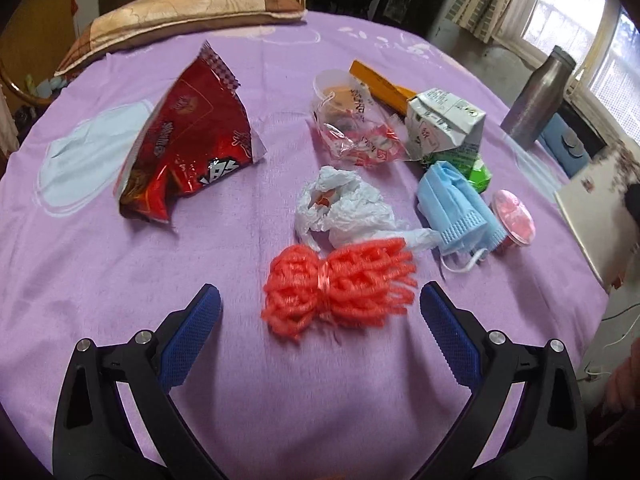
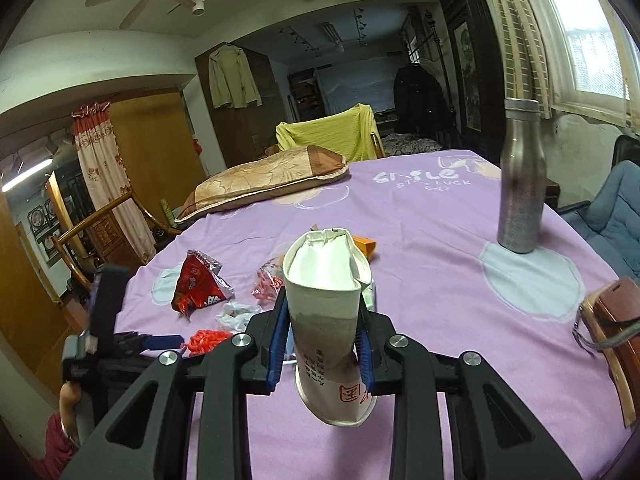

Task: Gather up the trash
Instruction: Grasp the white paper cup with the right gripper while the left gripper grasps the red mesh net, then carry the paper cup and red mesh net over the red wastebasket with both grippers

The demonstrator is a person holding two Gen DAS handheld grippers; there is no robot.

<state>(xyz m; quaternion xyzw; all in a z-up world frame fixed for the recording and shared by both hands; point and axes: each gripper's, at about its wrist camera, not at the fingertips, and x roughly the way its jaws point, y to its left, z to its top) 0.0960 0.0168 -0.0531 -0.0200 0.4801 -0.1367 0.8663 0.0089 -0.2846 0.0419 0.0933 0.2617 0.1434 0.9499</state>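
A crushed paper cup (image 2: pixel 326 320) stands clamped between the jaws of the right gripper (image 2: pixel 322 354), lifted clear of the purple-covered worktop (image 2: pixel 420 248), while the left gripper (image 1: pixel 320 312) hangs with its jaws wide apart on either side of a red foam net (image 1: pixel 338 286) that still lies on the cloth. The rest of the trash sits just beyond the net: a white tissue (image 1: pixel 344 208) touching its far edge, a blue face mask (image 1: pixel 456 208) to its right, a red snack bag (image 1: pixel 188 140) well off to its left, a clear wrapper (image 1: pixel 352 124) and a crumpled carton (image 1: pixel 444 126) farther back. The cup looks squashed and slick, so a loose or off-centre pinch could let it slide out, and any dregs inside could spill on the cloth. The springy net may bulge out of closing jaws, or the tissue against it may be dragged along. A steel bottle (image 2: pixel 520 180) stands well beyond the net, where a wide swing might topple it. The cloth reads "smile" over what looks like "luck"; the cup bears a red seal and a column of Chinese characters too small to read; the bag's lettering is partly folded away.
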